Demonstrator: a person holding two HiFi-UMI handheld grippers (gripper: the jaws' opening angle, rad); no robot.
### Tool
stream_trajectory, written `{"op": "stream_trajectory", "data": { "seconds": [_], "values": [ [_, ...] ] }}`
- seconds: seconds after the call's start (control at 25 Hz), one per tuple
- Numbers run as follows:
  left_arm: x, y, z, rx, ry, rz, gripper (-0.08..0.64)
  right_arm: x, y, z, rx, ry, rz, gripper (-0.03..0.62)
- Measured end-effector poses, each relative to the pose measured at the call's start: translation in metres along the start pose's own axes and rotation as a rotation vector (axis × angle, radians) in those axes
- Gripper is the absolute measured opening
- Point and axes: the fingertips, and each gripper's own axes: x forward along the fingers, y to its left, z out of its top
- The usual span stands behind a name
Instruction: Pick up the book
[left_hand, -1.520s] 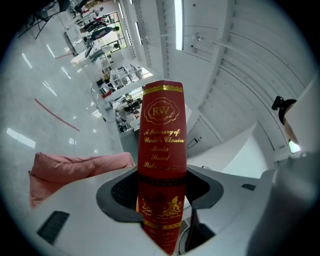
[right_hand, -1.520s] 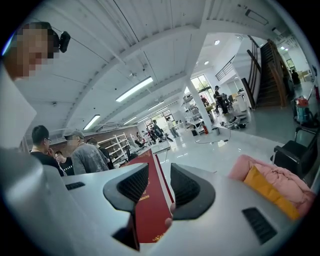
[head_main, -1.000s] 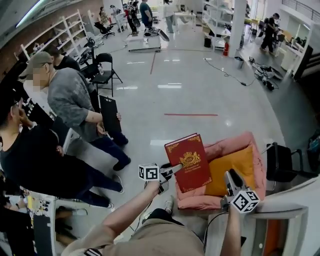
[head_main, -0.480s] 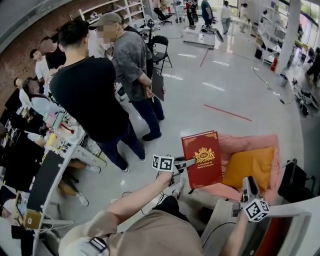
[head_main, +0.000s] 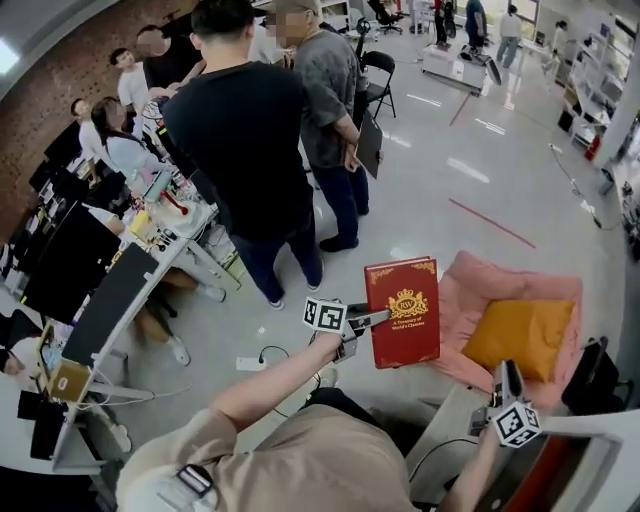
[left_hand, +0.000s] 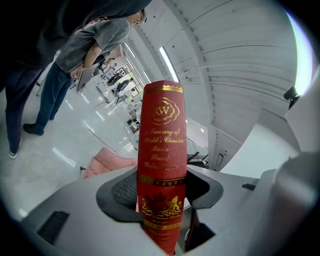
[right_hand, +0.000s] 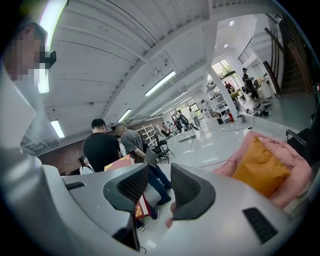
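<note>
One book (head_main: 403, 312), red with gold lettering and a crest, is up in the air. The left gripper (head_main: 372, 320) clamps it across the covers at the spine edge, long axis upright, just off the left edge of the pink chair (head_main: 480, 275). The right gripper (head_main: 505, 378) hangs well apart, jaws narrowly parted on nothing, so I'd say the left hand carries this lift.
</note>
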Motion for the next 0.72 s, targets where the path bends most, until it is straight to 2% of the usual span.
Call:
{"op": "stream_trajectory", "data": {
  "seconds": [0.2,0.4,0.52,0.56,0.72],
  "values": [
    [-0.002,0.015,-0.003,0.023,-0.006,0.053,0.252,0.005,-0.018,-0.002,-0.019,0.043,-0.012,0.129],
    [0.0,0.042,-0.013,-0.013,-0.009,0.078,0.252,0.017,-0.039,-0.022,-0.021,0.052,-0.028,0.129],
    [-0.011,0.069,-0.008,0.021,-0.006,0.185,0.252,0.032,-0.042,-0.037,-0.029,0.072,-0.029,0.129],
    [-0.013,0.074,-0.008,0.025,-0.005,0.199,0.25,0.033,-0.043,-0.041,-0.032,0.08,-0.036,0.129],
    [-0.006,0.073,-0.017,0.029,0.045,0.155,0.252,0.014,-0.042,-0.057,-0.04,0.092,-0.103,0.129]
  ]
}}
